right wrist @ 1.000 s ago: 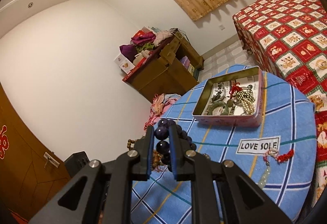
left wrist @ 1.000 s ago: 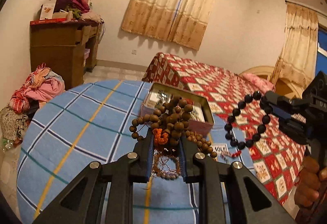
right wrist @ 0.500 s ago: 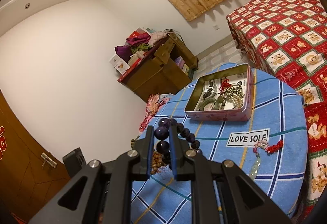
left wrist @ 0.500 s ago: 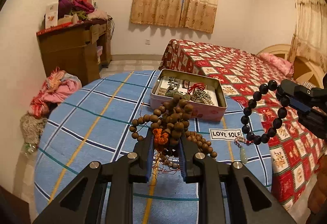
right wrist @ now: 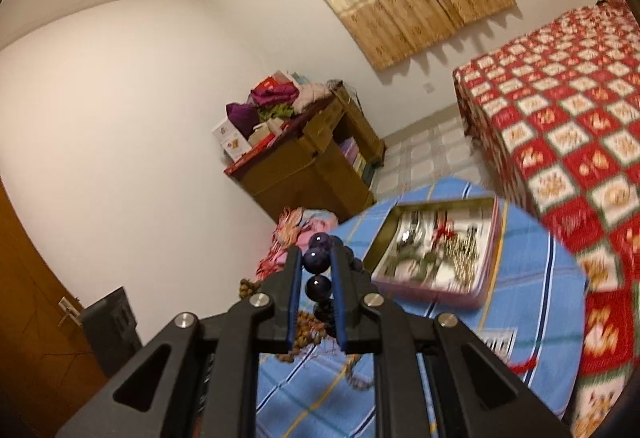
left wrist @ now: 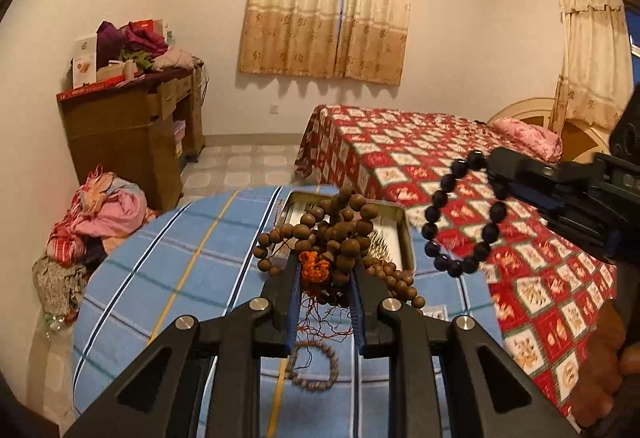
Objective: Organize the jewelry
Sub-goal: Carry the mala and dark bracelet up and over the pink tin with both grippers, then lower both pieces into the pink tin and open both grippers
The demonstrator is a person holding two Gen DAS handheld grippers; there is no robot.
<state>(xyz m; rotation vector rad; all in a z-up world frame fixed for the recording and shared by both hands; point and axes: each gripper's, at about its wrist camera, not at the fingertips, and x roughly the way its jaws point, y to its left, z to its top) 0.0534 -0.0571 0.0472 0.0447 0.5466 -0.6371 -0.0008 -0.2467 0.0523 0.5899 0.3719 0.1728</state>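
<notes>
L gripper (left wrist: 325, 266) has its jaws clamped on a bunched strand of brown wooden beads (left wrist: 340, 226) w/ an orange knot (left wrist: 314, 264) and thin reddish threads trailing below; the bead clump sits up at the fingertips, loose loops spilling out to both sides of the jaws, held in the air above the blue plaid tablecloth (left wrist: 168, 278). R gripper (right wrist: 318, 263) has its jaws nearly together, pinching a dark purple-black bead bracelet (right wrist: 317, 261): one bead at the tips, more beads in line between the fingers. In the L wrist view that same bracelet (left wrist: 460, 214) hangs as an open ring from the R gripper's tip (left wrist: 494, 174), just right of the brown beads and apart from them. Open metal tin (right wrist: 440, 250) w/ pink sides lies on the cloth beyond both grippers, jewelry piled inside; in the L view the brown beads cover most of the tin (left wrist: 400, 234). A small greyish bead bracelet (left wrist: 314, 366) lies flat on the cloth under the L gripper, partly behind its fingers. R view is motion-blurred, so the tin's contents are hard to make out; a white label on the cloth is mostly hidden by the grippers. A hand (left wrist: 600, 362) at lower right edge of L view, cut off.
</notes>
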